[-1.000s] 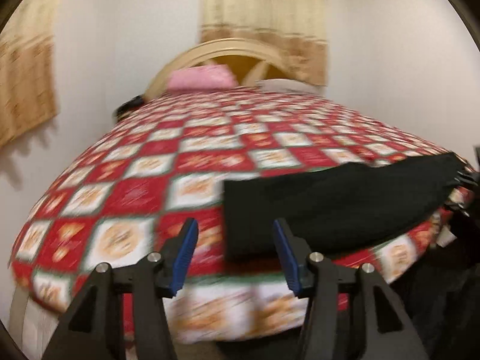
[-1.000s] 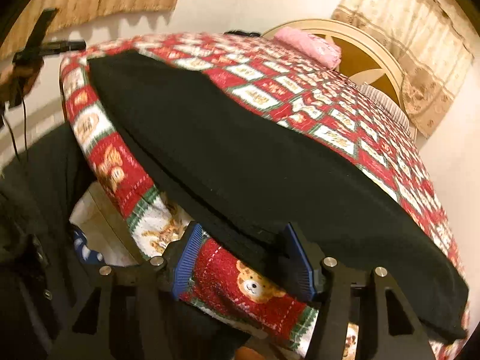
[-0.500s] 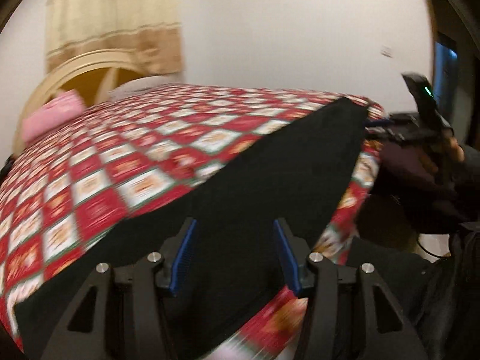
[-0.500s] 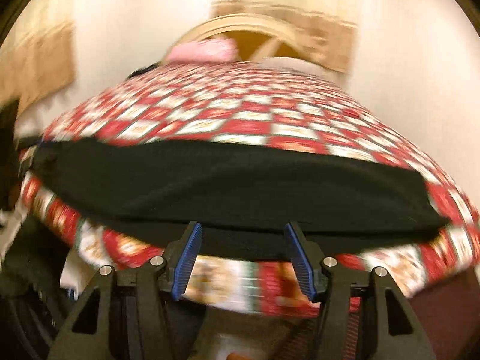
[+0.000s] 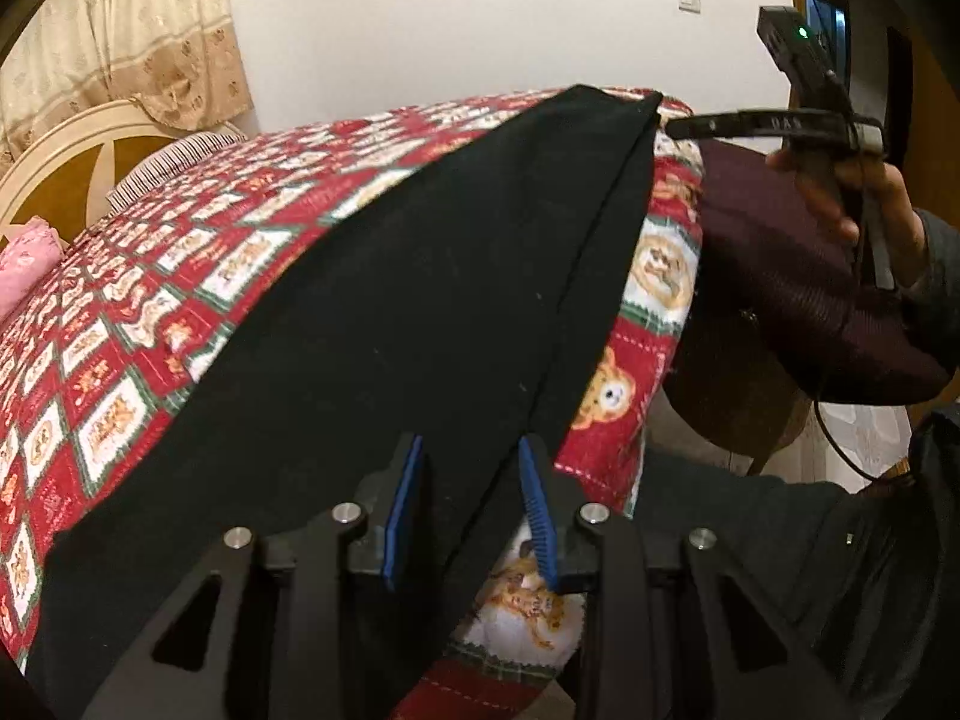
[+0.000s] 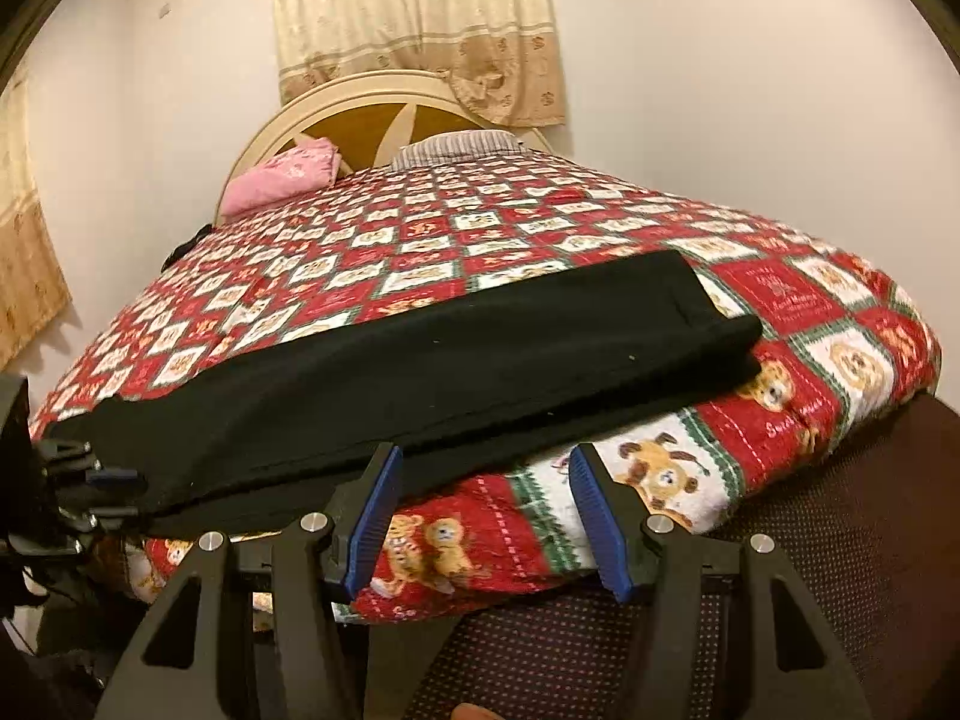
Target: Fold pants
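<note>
A wide bed (image 6: 828, 324) is covered by a quilted red, white and green patchwork bedspread (image 6: 420, 240) printed with teddy bears and puppies, which is draped over the near edge. A pair of black fabric pants (image 6: 420, 372), folded lengthwise, is laid flat along that near edge, slightly overhanging it. At the far end, a pink pillow (image 6: 282, 174) and a grey striped pillow (image 6: 456, 144) are rested against a rounded cream and brown headboard (image 6: 360, 114).
</note>
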Motion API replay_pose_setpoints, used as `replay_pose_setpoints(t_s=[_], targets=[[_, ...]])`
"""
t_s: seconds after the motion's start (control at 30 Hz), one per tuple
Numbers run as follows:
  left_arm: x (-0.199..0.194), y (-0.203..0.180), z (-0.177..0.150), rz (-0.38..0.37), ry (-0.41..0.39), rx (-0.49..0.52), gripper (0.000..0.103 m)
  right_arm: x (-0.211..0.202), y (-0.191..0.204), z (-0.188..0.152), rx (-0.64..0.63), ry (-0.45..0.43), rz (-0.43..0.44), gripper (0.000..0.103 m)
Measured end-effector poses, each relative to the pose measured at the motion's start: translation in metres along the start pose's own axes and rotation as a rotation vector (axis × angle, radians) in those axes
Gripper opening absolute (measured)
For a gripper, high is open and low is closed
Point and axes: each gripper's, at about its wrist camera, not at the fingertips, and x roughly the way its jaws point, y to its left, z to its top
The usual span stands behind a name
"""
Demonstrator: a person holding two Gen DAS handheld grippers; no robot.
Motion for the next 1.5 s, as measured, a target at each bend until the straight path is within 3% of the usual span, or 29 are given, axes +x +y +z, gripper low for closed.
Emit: replay_pose_setpoints(t_s=[0.17,0.27,0.4,0.6,0.73,0.83,1.17,1.5], targets=[[0.007,0.002,0.001,0.023,0.023,-0.016,0.035,0.0,-0.019,0.001,0.062,-0.009,-0.026,0.059],[0.008,0.006,0.004,0.031,0.031,-0.041,0.022,-0.005,-0.034,0.005,0.104,-0.024,-0.051,0.059],[0.004,0.015,0.006,-0.021,0.014,-0.116,0.018,-0.018,-0.069,0.019,0.214,-0.067,-0.088,0.059],[0.009,0.006,0.004,-0.01,0.026,-0.083,0.015,-0.015,-0.102,0.039,0.304,-0.07,-0.082,0.057],[0.007,0.012,0.008,0.004,0.01,-0.105,0.006,0.006,-0.108,0.047,0.329,-0.025,-0.053,0.041],[0.001,0.015,0.011,0.014,-0.017,-0.113,0.004,0.02,-0.11,0.054,0.324,0.003,-0.07,0.007],[-0.027,0.017,0.01,-0.061,-0.11,-0.14,0.004,-0.013,-0.105,0.07,0.27,-0.086,-0.089,0.005],[-0.001,0.005,-0.008,-0.066,-0.039,-0.096,0.004,0.012,-0.128,0.045,0.318,-0.011,-0.142,0.005]])
